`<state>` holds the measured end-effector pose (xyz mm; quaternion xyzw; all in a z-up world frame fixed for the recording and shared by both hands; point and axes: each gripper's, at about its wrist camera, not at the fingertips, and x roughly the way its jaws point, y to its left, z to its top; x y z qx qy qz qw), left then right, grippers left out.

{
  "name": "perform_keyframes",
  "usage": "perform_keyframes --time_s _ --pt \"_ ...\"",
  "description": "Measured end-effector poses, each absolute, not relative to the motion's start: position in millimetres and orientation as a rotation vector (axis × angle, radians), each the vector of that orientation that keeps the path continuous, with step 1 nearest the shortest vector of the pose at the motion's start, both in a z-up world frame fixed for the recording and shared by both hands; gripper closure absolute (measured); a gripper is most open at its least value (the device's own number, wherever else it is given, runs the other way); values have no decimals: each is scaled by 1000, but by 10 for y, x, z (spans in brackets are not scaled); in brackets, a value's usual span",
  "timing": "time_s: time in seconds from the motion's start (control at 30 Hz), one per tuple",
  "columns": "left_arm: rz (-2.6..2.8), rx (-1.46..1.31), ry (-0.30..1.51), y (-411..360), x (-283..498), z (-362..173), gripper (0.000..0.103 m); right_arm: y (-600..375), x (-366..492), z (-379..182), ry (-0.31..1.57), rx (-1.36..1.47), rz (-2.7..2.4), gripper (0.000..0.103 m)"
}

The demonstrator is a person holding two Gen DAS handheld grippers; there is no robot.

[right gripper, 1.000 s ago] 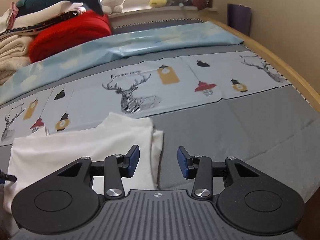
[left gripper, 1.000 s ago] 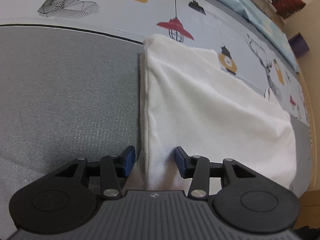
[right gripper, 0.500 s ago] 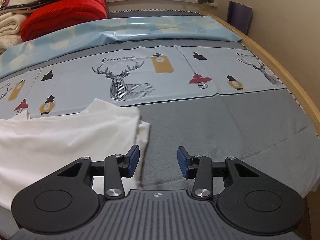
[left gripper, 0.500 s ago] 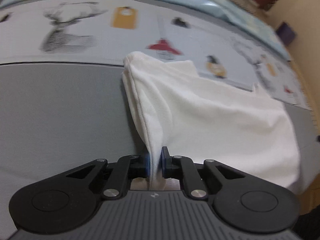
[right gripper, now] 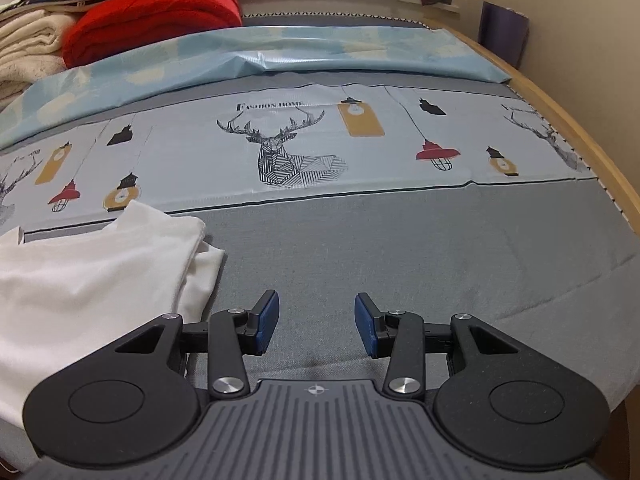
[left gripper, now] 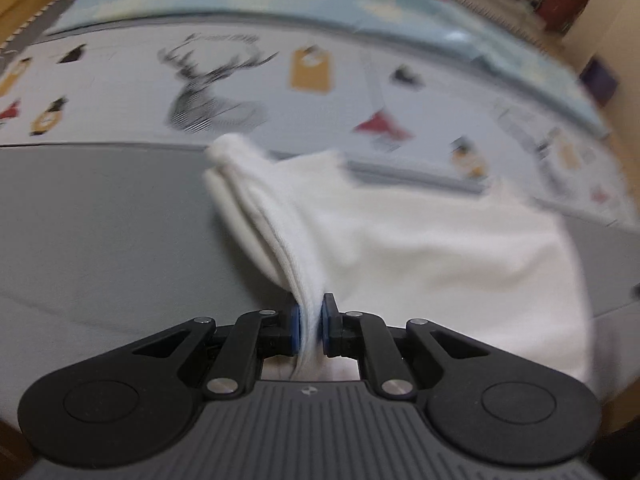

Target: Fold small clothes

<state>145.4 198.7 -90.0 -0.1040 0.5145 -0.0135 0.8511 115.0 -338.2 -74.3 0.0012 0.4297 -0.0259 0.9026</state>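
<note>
The bed (right gripper: 400,240) carries a grey sheet with a deer-and-lantern printed band; a red blanket (right gripper: 152,16) and cream towels (right gripper: 28,48) are stacked at 11 o'clock. The white garment (left gripper: 420,248) lies on the grey part, its long axis running from 7 toward 1 o'clock in the left view. The left tool (left gripper: 309,322) is clamped on its folded edge. The right tool (right gripper: 316,324) stands apart, just beside the garment.

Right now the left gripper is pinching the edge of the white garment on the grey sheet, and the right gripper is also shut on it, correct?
Not quite. The left gripper is indeed shut on the white garment, but the right gripper is open: the right wrist view shows its jaws apart over the bare grey sheet, beside the garment and holding nothing.
</note>
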Motion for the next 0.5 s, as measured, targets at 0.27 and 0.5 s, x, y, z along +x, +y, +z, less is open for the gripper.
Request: perform_keyframes --time_s 0.27,0.5 --pt "-295 -333 1002 920 1667 -572 93 -3632 1125 -886 916 84 -84 59" --pt "-460 -348 1023 -295 1882 -665 93 -3815 1114 -914 913 128 -110 59"
